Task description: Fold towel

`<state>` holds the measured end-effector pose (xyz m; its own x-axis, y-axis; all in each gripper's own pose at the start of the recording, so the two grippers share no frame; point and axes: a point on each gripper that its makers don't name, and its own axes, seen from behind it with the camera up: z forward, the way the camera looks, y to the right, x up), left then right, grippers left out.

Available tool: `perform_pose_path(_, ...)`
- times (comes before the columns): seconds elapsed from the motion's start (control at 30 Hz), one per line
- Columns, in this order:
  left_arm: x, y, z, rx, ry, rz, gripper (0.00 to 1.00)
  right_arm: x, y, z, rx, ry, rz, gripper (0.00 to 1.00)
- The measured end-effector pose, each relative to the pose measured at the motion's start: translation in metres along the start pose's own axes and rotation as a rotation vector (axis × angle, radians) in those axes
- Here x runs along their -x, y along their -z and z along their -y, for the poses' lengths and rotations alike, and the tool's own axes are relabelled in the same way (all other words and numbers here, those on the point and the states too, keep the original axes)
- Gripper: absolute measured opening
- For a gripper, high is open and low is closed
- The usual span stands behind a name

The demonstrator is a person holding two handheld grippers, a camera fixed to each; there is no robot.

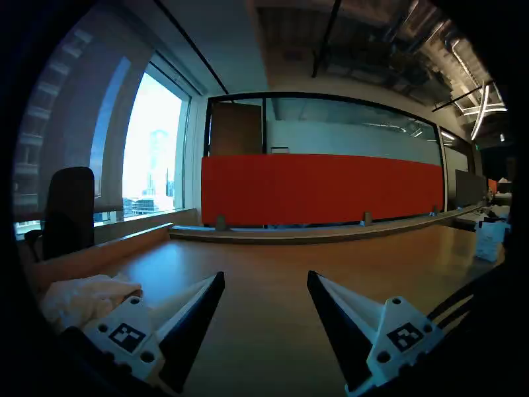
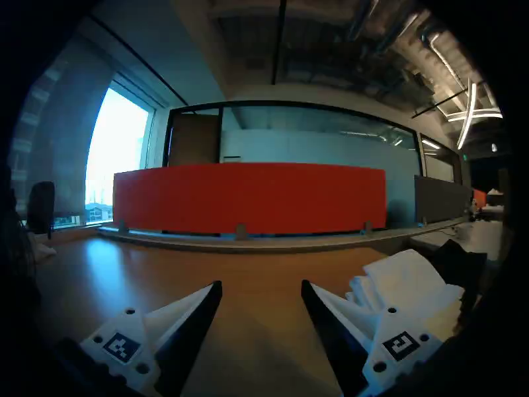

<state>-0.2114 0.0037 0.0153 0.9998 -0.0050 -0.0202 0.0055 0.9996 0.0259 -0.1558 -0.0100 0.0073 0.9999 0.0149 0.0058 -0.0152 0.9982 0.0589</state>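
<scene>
Towelling in a pale cream heap, the crumpled towel (image 1: 86, 298) is lying on the wooden tabletop (image 1: 278, 344) close to the edge that is running along under the window (image 1: 152, 152), just beside the outer face of the left gripper's near finger; whether cloth and finger are touching is not clear from the left gripper view. The left gripper (image 1: 264, 274) is hovering low over bare wood with its two fingers standing wide apart and nothing between them. In the right gripper view, a stack of folded towels (image 2: 403, 281), white and squared up, is sitting toward the tabletop's opposite side, just behind the right gripper's outer finger, with a dark object (image 2: 466, 261) lying beside and behind it. The right gripper (image 2: 261, 282) is likewise spreading its fingers wide over the open wood and is gripping nothing. Along the tabletop's far edge a long red partition (image 2: 251, 198) is standing upright on small feet, with a glass wall rising behind it. A black chair (image 1: 69, 208) is standing past the window-side edge, its back showing dark against the daylight that is pouring in, and strip lights are glowing on the bare ceiling above.
</scene>
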Motion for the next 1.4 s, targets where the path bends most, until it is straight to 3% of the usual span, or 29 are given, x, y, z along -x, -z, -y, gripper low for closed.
perform_pose_path(0.67,-0.0002,0.0004,0.0000,0.000,0.000,0.000,0.93,0.0017,0.0002,-0.0011,-0.001,0.000,0.000,0.92)
perform_pose_path(0.83,-0.0004,0.0003,0.0001,0.000,0.000,0.000,0.92,0.0017,-0.0001,-0.0012,-0.001,-0.001,0.002,1.00)
perform_pose_path(1.4,-0.0016,0.0001,0.0006,0.000,0.000,0.000,0.93,0.0001,0.0007,-0.0013,-0.001,-0.001,0.002,1.00)
